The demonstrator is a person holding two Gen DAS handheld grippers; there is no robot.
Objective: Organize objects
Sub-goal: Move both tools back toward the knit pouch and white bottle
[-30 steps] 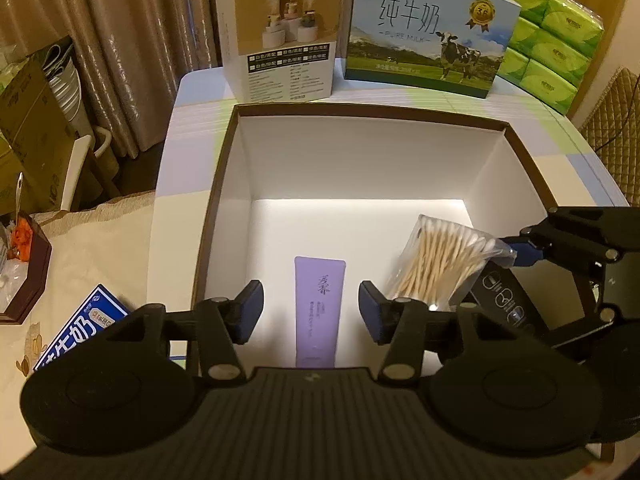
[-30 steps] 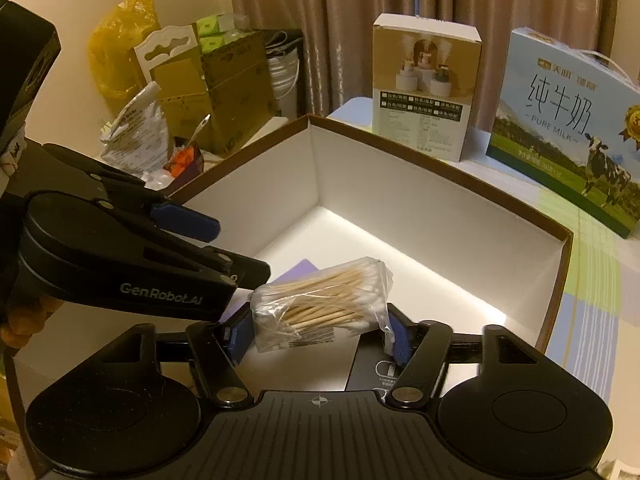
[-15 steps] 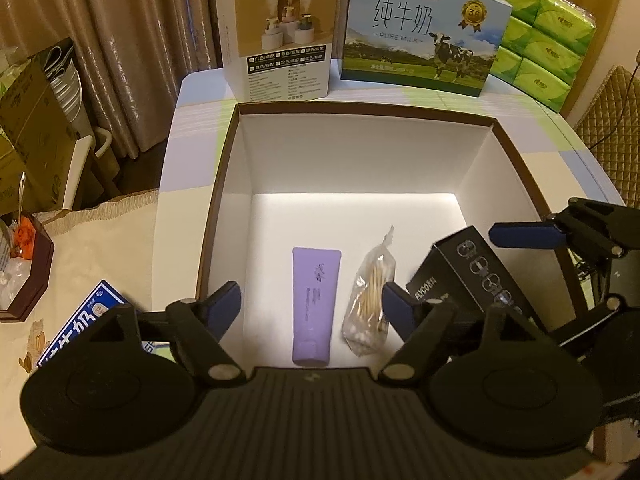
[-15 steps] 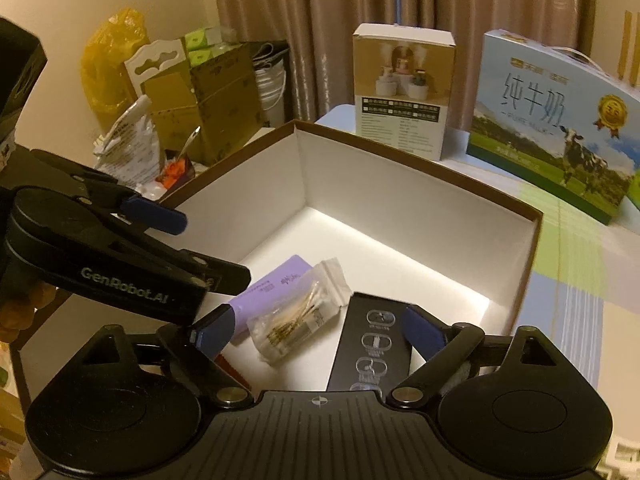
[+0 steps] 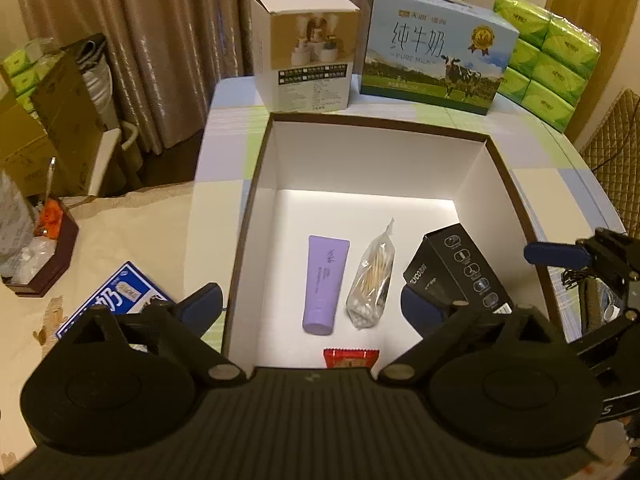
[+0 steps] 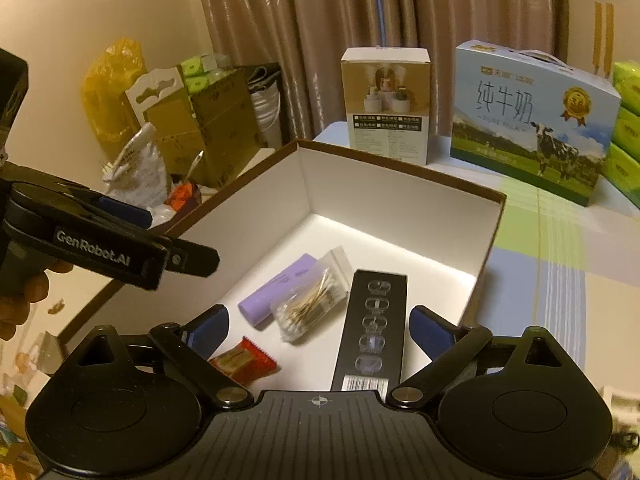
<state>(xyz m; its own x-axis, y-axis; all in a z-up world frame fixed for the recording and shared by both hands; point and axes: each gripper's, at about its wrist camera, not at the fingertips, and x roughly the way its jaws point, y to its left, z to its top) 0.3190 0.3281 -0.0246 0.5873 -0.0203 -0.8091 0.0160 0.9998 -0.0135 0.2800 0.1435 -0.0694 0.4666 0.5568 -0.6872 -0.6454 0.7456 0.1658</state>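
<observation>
A white box with a brown rim (image 5: 380,126) (image 6: 400,168) stands open on the table. On its floor lie a purple tube (image 5: 324,284) (image 6: 276,288), a clear bag of cotton swabs (image 5: 370,280) (image 6: 310,300), a black carton (image 5: 456,276) (image 6: 372,328) and a red packet (image 5: 350,358) (image 6: 240,360). My left gripper (image 5: 312,306) hangs above the box's near edge, its jaws opening, touching nothing. My right gripper (image 6: 318,326) hovers over the box's right side, jaws also opening and empty. None of the four objects is held.
Behind the box stand a humidifier carton (image 5: 304,50), a blue milk case (image 5: 436,60) and green tissue packs (image 5: 548,52). A flat blue milk pack (image 5: 116,300) and a small brown tray (image 5: 44,248) lie left. Cardboard boxes (image 6: 208,120) and curtains fill the background.
The right gripper let go of the swab bag, which now lies beside the tube. Both grippers spread wide and drew back and upward from the box floor.
</observation>
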